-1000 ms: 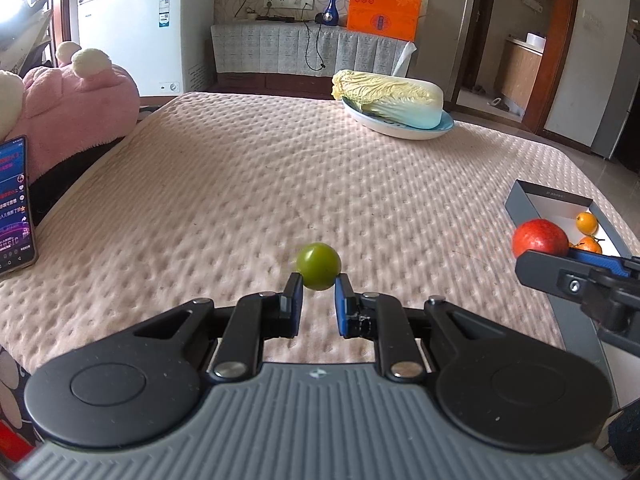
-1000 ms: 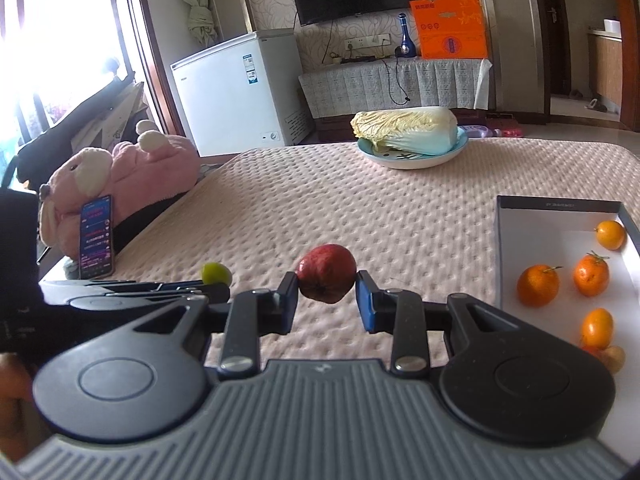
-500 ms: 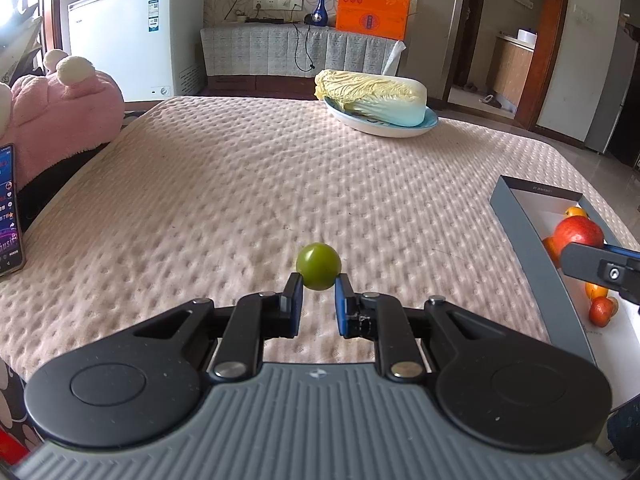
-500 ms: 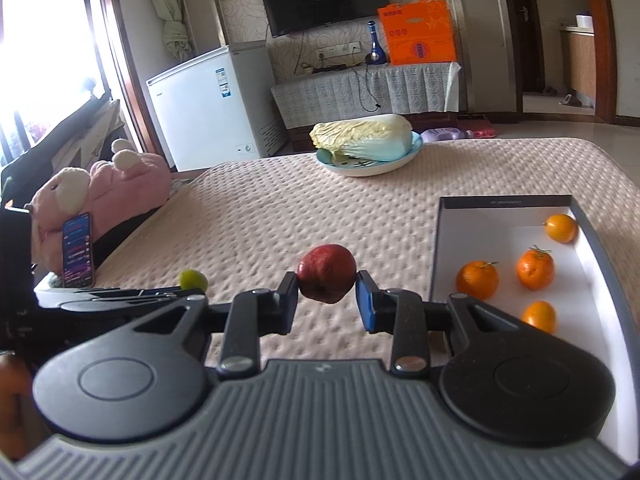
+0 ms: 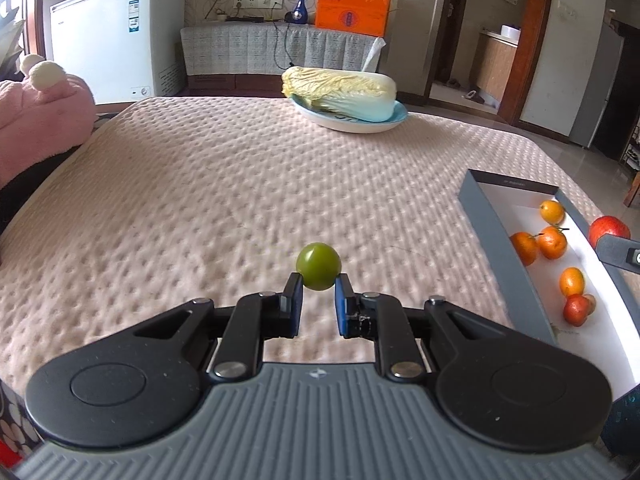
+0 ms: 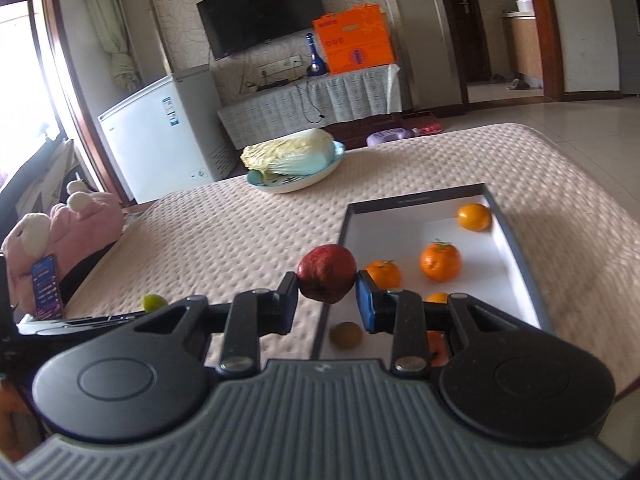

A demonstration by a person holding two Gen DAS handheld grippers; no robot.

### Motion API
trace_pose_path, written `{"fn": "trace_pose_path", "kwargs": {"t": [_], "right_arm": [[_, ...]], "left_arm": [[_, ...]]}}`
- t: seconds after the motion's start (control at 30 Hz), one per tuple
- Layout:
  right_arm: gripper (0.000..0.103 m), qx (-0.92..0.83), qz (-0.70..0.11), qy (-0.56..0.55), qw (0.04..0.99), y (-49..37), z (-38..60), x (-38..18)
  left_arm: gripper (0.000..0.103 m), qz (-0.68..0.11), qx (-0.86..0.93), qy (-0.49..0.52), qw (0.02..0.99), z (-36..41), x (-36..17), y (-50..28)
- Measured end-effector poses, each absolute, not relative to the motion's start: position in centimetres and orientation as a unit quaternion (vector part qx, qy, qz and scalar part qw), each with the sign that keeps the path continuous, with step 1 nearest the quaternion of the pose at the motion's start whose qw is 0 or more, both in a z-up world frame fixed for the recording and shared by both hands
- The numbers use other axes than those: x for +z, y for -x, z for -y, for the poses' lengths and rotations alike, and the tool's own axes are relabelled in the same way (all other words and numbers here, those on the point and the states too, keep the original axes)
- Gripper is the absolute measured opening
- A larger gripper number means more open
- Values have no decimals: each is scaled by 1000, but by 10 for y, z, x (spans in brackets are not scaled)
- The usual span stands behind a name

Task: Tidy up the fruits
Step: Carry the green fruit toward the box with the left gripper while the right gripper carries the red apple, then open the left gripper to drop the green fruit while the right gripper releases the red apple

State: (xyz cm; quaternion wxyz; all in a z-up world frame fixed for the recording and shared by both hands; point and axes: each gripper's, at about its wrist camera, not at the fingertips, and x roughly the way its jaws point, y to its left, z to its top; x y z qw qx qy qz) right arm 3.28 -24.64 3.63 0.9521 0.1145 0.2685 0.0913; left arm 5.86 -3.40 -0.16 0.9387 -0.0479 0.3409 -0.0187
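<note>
Right gripper (image 6: pixel 326 300) (clamping red fruit (image 6: pixel 327 273)), lettering illegible

Home living rm, lived-in. Wall TV (image 6: pixel 260 8) over a cloth-draped cabinet (image 6: pixel 312 100), white chest freezer (image 5: pixel 116 40) beside it, pink plush toy (image 6: pixel 68 224) at table edge, table w/ quilted pink cover (image 5: pixel 224 184), doorway to another rm w/ slippers on tile floor.

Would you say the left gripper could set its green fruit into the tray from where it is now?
Probably yes: the left gripper holds the green fruit, and bare cloth lies between it and the tray.
</note>
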Motion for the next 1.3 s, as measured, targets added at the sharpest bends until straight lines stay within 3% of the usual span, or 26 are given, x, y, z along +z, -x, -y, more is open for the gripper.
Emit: {"fn": "trace_pose_path", "kwargs": {"t": [0.97,1.3], "right_arm": [[34,2,-295,-120,948,-8,318,21],[35,-4,-294,-128,947,-19,313,18]], "left_arm": [[20,-315,-182,23,931,177,-2,-43],[21,-331,-254,-29,909,225,-17,-32]]}}
